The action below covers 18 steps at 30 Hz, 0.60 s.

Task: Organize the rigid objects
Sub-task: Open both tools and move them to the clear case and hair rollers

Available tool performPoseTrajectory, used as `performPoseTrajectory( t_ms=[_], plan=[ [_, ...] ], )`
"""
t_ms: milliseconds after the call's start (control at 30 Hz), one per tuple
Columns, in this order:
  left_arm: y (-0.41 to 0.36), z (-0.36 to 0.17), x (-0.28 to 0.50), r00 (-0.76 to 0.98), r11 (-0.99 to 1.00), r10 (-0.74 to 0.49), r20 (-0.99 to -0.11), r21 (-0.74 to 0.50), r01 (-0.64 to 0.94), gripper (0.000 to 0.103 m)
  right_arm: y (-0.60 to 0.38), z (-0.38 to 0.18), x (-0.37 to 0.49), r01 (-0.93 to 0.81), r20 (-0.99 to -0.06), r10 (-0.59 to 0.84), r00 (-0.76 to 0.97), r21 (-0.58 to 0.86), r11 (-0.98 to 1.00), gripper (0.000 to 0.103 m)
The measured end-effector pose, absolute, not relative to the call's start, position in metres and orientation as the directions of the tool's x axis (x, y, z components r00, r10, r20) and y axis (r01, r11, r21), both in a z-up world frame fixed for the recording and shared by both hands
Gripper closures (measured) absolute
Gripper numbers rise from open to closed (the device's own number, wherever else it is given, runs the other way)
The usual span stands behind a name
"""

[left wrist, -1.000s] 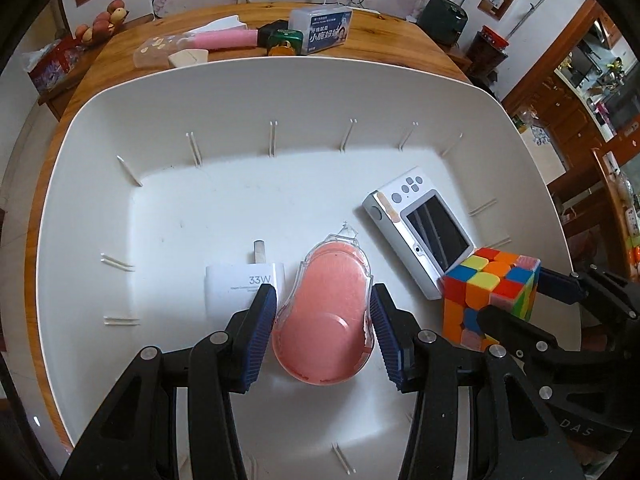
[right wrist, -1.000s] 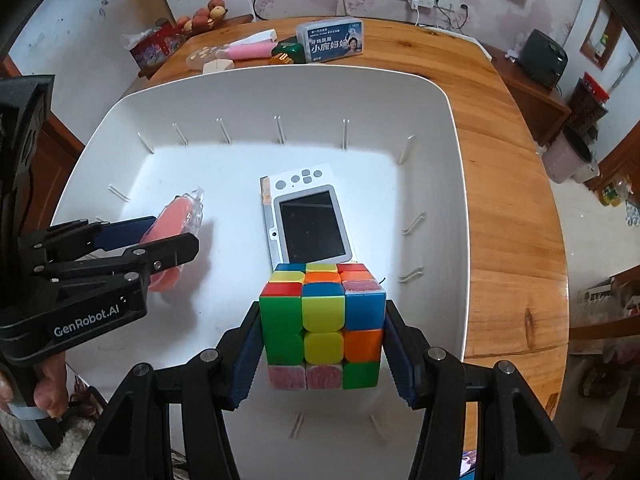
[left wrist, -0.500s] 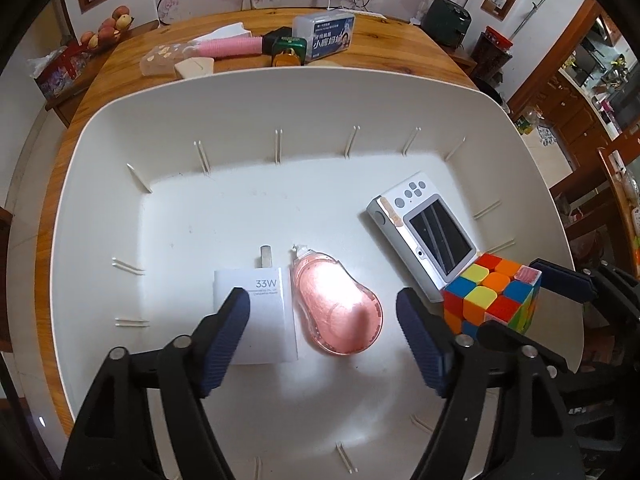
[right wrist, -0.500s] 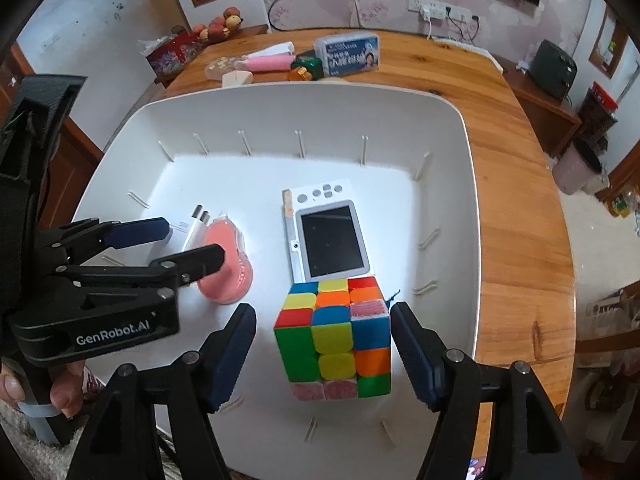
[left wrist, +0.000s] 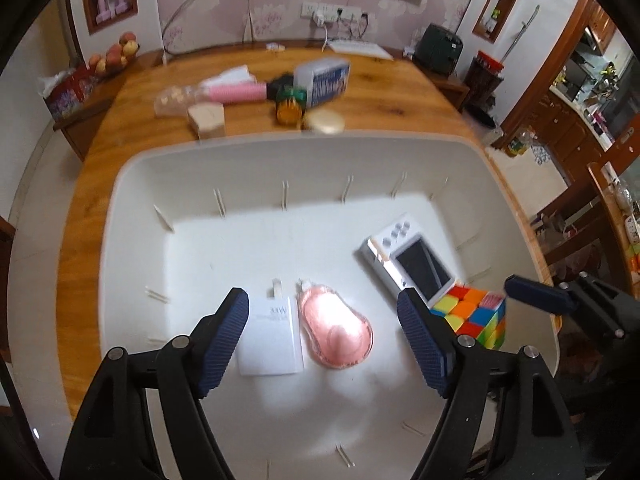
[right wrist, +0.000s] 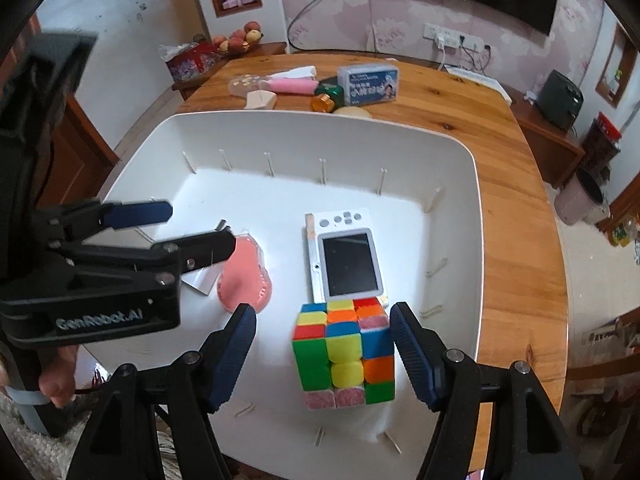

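A big white tub [left wrist: 132, 184] holds everything. On its floor a pink oval case [left wrist: 340, 332] lies flat beside a white 33W charger [left wrist: 272, 336]. My left gripper [left wrist: 322, 304] hangs open above both, its pads clear of them. To the right lie a white handheld game device [left wrist: 412, 264] and a colour cube [left wrist: 476, 316]. In the right wrist view the cube [right wrist: 344, 352] stands on the tub floor between the spread fingers of my open right gripper [right wrist: 323, 312], a gap on each side. The game device [right wrist: 348, 260] lies just beyond it, the pink case [right wrist: 244, 280] to the left.
Beyond the tub, the wooden table [left wrist: 400, 92] carries a pink roll [left wrist: 236, 92], a blue-and-white box [left wrist: 324, 80], a green-orange jar [left wrist: 290, 106], a beige wedge [left wrist: 208, 120] and a cream disc [left wrist: 324, 122]. A hand [right wrist: 56, 384] holds the left gripper's handle.
Both grippers opened. The left one let go of the pink case, which now lies flat by the charger, and rose. The right one released the cube, which stands on the tub floor.
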<state>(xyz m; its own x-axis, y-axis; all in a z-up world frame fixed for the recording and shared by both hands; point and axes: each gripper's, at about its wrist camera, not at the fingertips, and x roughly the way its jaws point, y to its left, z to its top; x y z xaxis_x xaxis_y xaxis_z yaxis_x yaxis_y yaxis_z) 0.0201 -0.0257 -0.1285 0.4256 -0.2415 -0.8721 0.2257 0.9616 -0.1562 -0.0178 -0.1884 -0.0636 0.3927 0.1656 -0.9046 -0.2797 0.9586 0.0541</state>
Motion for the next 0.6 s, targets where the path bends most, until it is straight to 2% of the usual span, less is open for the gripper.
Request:
performPoseTrajectory(
  t_ms=[67,300,600],
  plan=[
    [-0.024,-0.118,0.023,0.445,0.962,-0.246,-0.861,-0.160,0.223,0.019,-0.183,-0.058,-0.017,-0.300,-0.897,0.159,0.413,0.031,0.954,0.033],
    [-0.012,-0.082,0.046,0.472,0.954,-0.290,-0.833,-0.209,0.217,0.019,-0.172,-0.028,-0.009,-0.315,-0.846,0.095,0.525,-0.089,0.945,0.033],
    [0.011,-0.020,0.090,0.544,0.960,-0.265,-0.796,-0.165,0.225,0.019,-0.184,0.023,0.051,-0.223,-0.837,0.061,0.544,-0.074,0.972,0.033]
  ],
)
